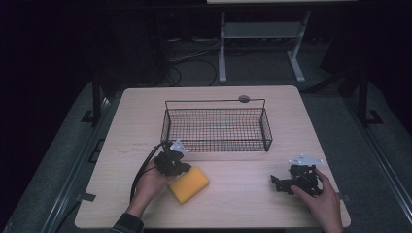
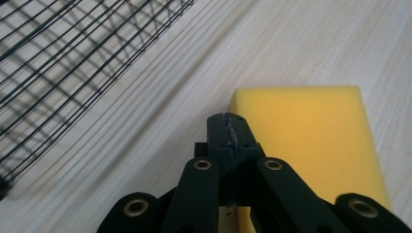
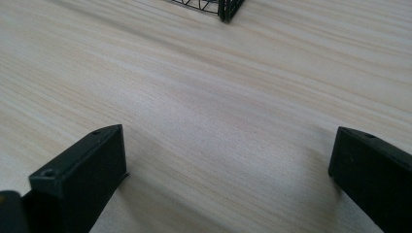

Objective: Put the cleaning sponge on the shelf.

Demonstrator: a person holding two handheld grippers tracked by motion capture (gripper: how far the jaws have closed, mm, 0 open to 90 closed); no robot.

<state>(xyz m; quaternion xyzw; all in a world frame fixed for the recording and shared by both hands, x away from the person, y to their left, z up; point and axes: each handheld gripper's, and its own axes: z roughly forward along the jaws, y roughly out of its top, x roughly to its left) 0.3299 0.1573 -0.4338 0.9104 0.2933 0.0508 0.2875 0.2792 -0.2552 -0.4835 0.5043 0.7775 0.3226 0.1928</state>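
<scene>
One yellow sponge, one black wire basket and two grippers are on the light wooden table. Sponge lies at the near left, in front of the basket's left end. Left gripper sits over the sponge's far left corner, its jaws pressed together with nothing between them. Right gripper rests well apart at the near right, jaws spread wide over bare wood, holding nothing.

The sponge lies on the bench just in front of the wire basket's left end; the right gripper rests before its right end.
</scene>
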